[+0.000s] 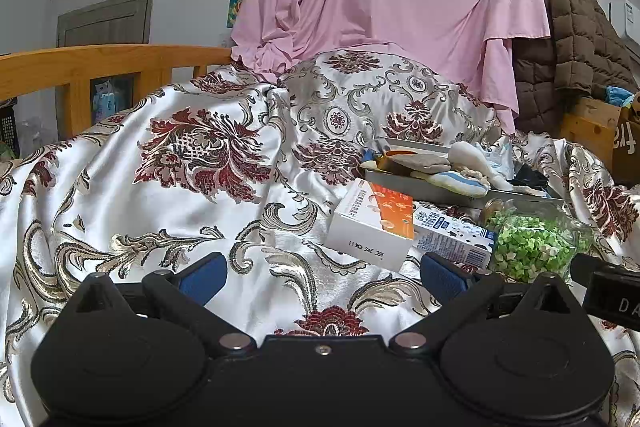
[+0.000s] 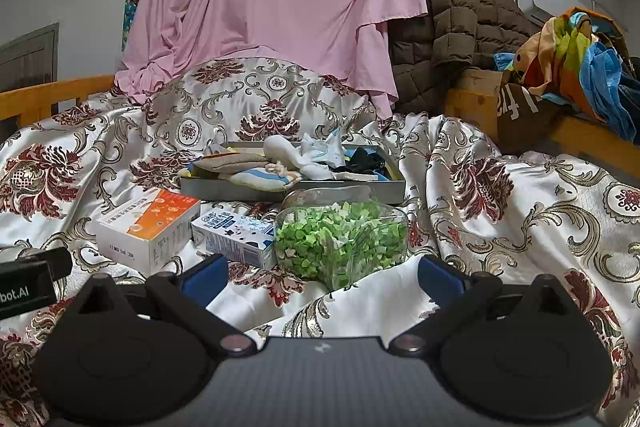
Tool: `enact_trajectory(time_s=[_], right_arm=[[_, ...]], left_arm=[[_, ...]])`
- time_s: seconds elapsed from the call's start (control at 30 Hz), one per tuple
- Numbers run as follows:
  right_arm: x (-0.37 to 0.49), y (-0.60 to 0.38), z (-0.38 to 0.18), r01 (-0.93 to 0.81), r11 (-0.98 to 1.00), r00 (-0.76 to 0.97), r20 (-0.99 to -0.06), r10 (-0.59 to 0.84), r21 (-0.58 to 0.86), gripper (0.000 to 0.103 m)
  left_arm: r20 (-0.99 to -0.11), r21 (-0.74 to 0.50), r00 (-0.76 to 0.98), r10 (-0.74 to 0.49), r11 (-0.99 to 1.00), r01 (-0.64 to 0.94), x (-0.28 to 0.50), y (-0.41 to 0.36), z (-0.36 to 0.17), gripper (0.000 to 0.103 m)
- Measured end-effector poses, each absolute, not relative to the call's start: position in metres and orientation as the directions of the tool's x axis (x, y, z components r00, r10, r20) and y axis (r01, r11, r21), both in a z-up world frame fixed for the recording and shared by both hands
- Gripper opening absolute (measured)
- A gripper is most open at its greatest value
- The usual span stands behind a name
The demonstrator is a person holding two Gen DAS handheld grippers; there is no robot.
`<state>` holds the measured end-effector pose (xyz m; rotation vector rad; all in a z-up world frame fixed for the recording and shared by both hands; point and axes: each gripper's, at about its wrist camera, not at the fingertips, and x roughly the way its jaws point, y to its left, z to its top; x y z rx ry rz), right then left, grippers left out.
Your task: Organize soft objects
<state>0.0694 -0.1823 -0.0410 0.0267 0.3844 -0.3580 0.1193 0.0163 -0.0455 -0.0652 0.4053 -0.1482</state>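
A grey tray (image 2: 288, 189) lies on the patterned satin bedspread and holds several soft items: a beige sock (image 2: 232, 163), a white and blue sock (image 2: 260, 179), a white plush piece (image 2: 288, 151) and dark cloth (image 2: 366, 159). The tray also shows in the left wrist view (image 1: 424, 187). My left gripper (image 1: 324, 277) is open and empty, low over the bedspread, left of the boxes. My right gripper (image 2: 322, 277) is open and empty, just in front of the clear container of green bits (image 2: 340, 239).
An orange and white box (image 2: 150, 227) (image 1: 374, 223) and a blue and white carton (image 2: 236, 233) (image 1: 456, 235) lie in front of the tray. A pink sheet (image 2: 280, 7) hangs behind. A brown quilted jacket (image 2: 452, 27) and colourful clothes (image 2: 580, 55) pile at the right. A wooden bed rail (image 1: 100, 67) runs at the left.
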Motion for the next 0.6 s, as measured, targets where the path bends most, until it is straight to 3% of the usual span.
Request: enact_trajectory(time_s=[0.6], right_arm=[[0.0692, -0.1833, -0.0413, 0.349, 0.936, 0.863, -0.375, -0.338, -0.041, 0.103]], left_arm=[[-0.413, -0.074, 0.903, -0.118, 0.993, 0.096, 0.1231, 0.0151, -0.0454, 0.102]])
